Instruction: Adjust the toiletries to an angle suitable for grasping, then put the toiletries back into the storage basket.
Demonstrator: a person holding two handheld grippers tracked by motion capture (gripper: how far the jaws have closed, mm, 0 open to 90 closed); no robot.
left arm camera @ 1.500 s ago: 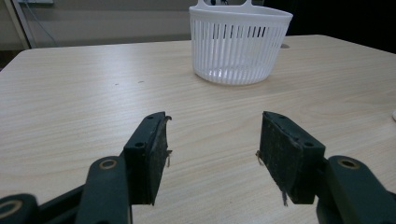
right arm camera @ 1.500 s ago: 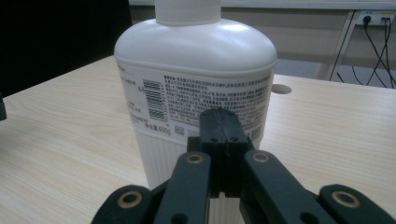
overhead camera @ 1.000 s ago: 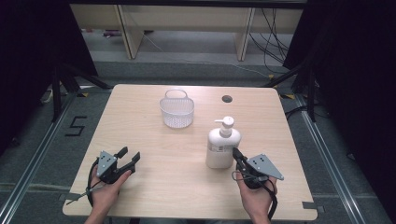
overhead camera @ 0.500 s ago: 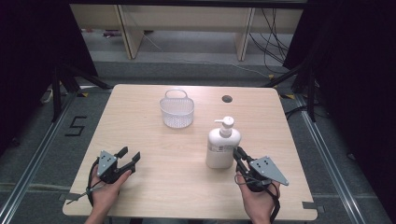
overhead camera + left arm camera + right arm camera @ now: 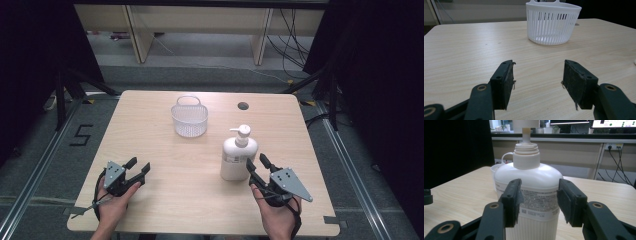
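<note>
My right gripper (image 5: 258, 166) sat at the near right of the table (image 5: 150, 125), jaws spread, aimed at the white pump bottle (image 5: 238, 156) just beyond them, not gripping it. My left gripper (image 5: 138, 167) rested near left, jaws apart and holding nothing, facing the white basket (image 5: 189, 119) standing well off toward the far side.

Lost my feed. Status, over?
Both tongs open: left tongs idle, right tongs just short of bottle. Bottle upright. Basket beyond, clear of path.
</note>
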